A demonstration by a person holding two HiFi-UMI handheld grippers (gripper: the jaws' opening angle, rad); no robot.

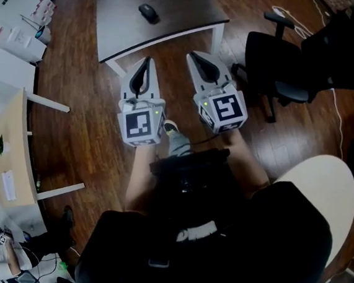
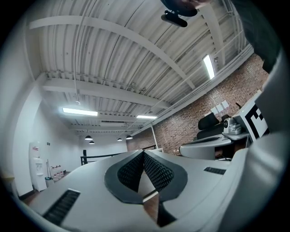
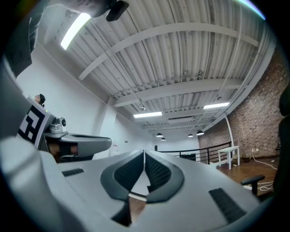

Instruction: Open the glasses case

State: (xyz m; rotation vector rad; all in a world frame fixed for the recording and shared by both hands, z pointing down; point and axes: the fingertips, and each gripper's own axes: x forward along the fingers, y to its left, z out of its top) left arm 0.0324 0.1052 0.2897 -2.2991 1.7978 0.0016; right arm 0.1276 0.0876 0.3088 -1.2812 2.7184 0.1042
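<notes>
Left tool [image 1: 147, 60] and right tool [image 1: 192, 57], jaws together, point toward desk [image 1: 126, 21].

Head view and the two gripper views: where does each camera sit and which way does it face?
Head view: on the person's head, facing steeply down at floor and desk; shows left gripper, right gripper, the person's dark clothes.
Left gripper view: on the left gripper, aimed up at ceiling and brick wall; own shut jaws at bottom.
Right gripper view: on the right gripper, aimed at ceiling and white wall; own shut jaws at bottom.
Shared: each gripper view catches the other gripper at its edge.
</notes>
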